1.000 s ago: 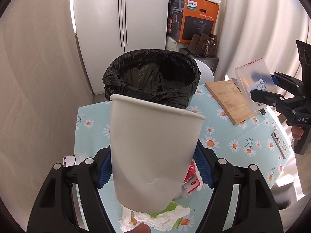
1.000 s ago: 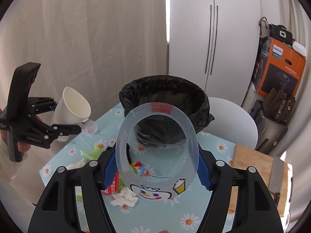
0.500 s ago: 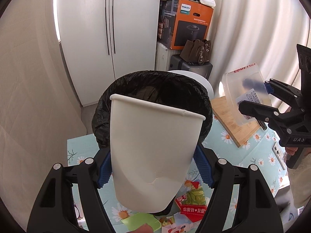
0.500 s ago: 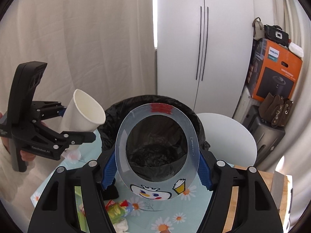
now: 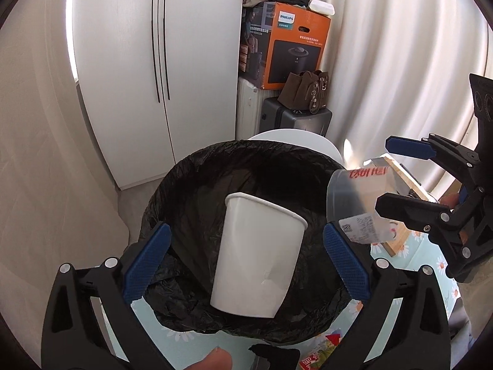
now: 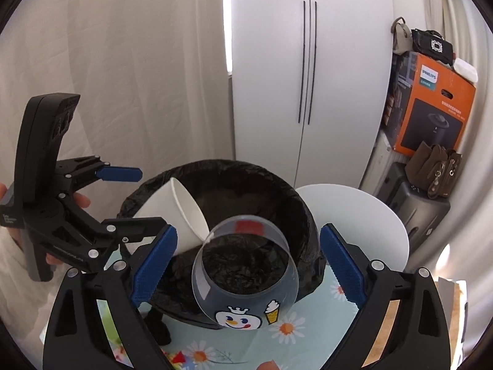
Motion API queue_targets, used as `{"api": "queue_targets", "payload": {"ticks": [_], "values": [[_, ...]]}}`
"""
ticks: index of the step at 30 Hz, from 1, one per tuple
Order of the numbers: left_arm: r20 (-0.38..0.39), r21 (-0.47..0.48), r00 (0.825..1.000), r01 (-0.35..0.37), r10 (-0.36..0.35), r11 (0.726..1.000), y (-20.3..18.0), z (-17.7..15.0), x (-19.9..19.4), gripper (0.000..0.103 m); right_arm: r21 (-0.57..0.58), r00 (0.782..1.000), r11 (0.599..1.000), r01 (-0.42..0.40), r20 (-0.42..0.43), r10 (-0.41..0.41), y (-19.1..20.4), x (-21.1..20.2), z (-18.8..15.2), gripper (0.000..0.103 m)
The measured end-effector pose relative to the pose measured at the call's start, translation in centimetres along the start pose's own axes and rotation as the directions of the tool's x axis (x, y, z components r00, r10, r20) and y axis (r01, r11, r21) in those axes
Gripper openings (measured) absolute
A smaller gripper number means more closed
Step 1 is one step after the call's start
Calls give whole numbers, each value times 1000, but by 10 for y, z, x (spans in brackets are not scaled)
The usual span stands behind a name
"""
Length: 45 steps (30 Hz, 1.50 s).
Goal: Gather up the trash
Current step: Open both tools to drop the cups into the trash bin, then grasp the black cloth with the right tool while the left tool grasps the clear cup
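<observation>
A white paper cup (image 5: 258, 256) hangs free between the open fingers of my left gripper (image 5: 246, 262), over the mouth of the black-lined trash bin (image 5: 191, 185). A clear plastic cup (image 6: 245, 271) with a cartoon face floats free between the open fingers of my right gripper (image 6: 246, 265), over the bin's near rim (image 6: 295, 203). In the left wrist view the clear cup (image 5: 360, 206) sits at the bin's right edge beside the right gripper (image 5: 406, 178). In the right wrist view the paper cup (image 6: 175, 212) tips into the bin next to the left gripper (image 6: 132, 197).
The bin stands on a table with a daisy-print cloth (image 6: 289, 336). Wrappers (image 5: 317, 354) lie on the cloth below the bin. A wooden cutting board (image 5: 400, 240) lies at right. A white chair (image 6: 363, 215), a suitcase (image 6: 416, 209), an orange box (image 6: 431, 108) and a white cabinet (image 6: 308, 77) stand behind.
Both grippers moved forward over the bin and opened. The paper cup and the clear cup have left the fingers and are dropping toward the bin.
</observation>
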<state>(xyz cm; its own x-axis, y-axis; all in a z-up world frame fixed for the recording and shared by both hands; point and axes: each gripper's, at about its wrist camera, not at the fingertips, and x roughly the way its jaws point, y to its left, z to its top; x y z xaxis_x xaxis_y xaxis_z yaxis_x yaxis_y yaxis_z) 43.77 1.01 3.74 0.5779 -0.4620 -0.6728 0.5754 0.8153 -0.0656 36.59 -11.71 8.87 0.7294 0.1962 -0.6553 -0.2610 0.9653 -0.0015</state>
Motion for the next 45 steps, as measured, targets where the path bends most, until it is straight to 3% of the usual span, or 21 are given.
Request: {"api": "queue_targets", "payload": {"ticks": [14, 17, 29, 38, 45], "values": [[8, -60, 992, -126, 127, 990, 3, -28, -61, 97, 4, 999, 999, -33, 7, 33, 7, -30, -16, 89], [11, -73, 985, -172, 173, 982, -1, -37, -76, 97, -3, 999, 999, -43, 6, 43, 11, -40, -19, 90], [-32, -118, 968, -251, 249, 961, -5, -78, -115, 97, -52, 996, 995, -90, -21, 89, 30, -63, -41, 91], [-74, -182, 948, -319, 310, 930, 8, -113, -136, 97, -104, 988, 984, -148, -68, 141, 54, -64, -57, 91], [-124, -228, 922, -385, 366, 894, 22, -141, -151, 97, -135, 969, 965, -227, -127, 210, 77, -51, -71, 91]]}}
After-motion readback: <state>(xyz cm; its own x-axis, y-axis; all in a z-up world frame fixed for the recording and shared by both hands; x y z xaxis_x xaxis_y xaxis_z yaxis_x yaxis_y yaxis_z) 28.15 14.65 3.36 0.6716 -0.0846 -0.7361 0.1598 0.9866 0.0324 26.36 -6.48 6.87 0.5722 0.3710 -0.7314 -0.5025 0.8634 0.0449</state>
